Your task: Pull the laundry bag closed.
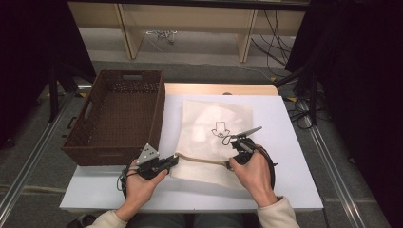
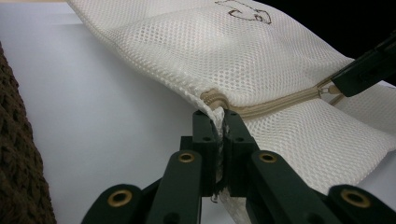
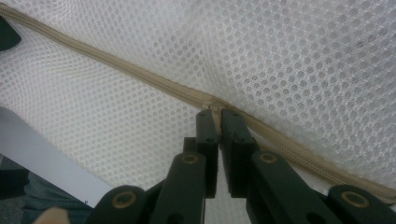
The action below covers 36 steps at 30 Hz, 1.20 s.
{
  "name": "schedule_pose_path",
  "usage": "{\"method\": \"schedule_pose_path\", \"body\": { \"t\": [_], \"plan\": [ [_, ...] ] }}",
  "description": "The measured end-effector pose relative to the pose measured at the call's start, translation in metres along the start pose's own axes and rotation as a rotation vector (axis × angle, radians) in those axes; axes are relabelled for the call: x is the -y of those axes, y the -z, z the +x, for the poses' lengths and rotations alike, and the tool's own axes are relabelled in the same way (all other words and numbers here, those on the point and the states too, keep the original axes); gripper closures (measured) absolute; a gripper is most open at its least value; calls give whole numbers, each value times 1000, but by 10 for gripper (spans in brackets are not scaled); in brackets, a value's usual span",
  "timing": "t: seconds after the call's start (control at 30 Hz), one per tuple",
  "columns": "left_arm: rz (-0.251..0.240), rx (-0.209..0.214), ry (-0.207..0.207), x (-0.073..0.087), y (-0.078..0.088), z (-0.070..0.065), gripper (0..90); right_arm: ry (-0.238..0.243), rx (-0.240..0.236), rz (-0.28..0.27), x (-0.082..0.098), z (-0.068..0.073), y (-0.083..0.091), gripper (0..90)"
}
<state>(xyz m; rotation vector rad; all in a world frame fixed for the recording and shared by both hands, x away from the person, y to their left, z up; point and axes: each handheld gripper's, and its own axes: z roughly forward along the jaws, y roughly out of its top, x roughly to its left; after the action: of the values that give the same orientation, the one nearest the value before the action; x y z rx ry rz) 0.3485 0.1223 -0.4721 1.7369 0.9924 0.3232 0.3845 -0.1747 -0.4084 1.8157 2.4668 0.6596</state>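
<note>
A white mesh bag (image 1: 216,126) with a black drawing lies flat on the white table (image 1: 290,185). A beige zipper (image 2: 275,105) runs along its near side. My left gripper (image 1: 175,159) is at the zipper's left end, and in the left gripper view it (image 2: 219,116) is shut on the bag's mesh edge there. My right gripper (image 1: 231,164) is at the zipper's right part. In the right gripper view it (image 3: 215,112) is shut on the zipper pull (image 3: 211,105), with mesh (image 3: 289,60) behind. The right gripper (image 2: 362,72) also appears at the zipper.
A brown wicker basket (image 1: 119,114) stands at the table's left, its wall (image 2: 18,163) close beside my left gripper. Wooden shelving (image 1: 190,23) and cables (image 1: 275,38) lie beyond the far edge. Bare table surface extends to the right of the bag.
</note>
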Motion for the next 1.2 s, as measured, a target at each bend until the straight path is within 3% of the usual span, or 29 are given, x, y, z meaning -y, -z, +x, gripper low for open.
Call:
{"method": "schedule_pose_path", "body": {
  "t": [0.13, 0.17, 0.4, 0.53, 0.6, 0.73, 0.77, 0.83, 0.87, 0.93, 1.0, 1.03, 1.07, 1.13, 1.2],
  "plan": [
    [3, -2, 1, 0, 0, 0, 853, -31, 9, 18, 0, 1, 0, 874],
    [0, 2, -2, 0, 0, 0, 853, -1, 6, 8, 0, -2, -1, 874],
    [1, 1, 0, 0, 0, 0, 853, 11, 5, 8, 1, -3, -1, 874],
    [1, -2, -3, 0, 0, 0, 853, -47, 8, 31, 1, 0, 3, 874],
    [1, -1, -1, 0, 0, 0, 853, -10, 6, 8, 1, -2, 1, 874],
    [1, -2, -2, 0, 0, 0, 854, -30, 6, 19, 1, -1, 1, 874],
    [0, -2, 11, 0, 0, 0, 853, -60, 3, 35, 1, 1, 3, 874],
    [-2, 1, 16, 0, 0, -1, 853, -61, 6, 36, 1, 1, 3, 874],
    [2, -2, -2, 0, 0, 0, 853, -61, 4, 40, 1, 0, 3, 874],
    [1, 0, 0, 0, 0, 0, 853, -27, 2, 27, 1, -3, 3, 874],
    [-4, 2, 17, 0, -1, -1, 853, -33, 9, 32, 2, -2, 3, 874],
    [-2, -3, 17, 0, 0, -1, 853, -60, 8, 42, 2, -1, 3, 874],
    [1, -2, -1, 0, 0, 0, 853, -43, 8, 36, 2, -2, 3, 874],
    [-4, -1, 17, 0, -1, -1, 854, -59, 9, 34, 2, -2, 4, 874],
    [0, 1, -2, 0, 0, 0, 853, -44, 9, 27, 2, -4, 4, 874]
  ]
}}
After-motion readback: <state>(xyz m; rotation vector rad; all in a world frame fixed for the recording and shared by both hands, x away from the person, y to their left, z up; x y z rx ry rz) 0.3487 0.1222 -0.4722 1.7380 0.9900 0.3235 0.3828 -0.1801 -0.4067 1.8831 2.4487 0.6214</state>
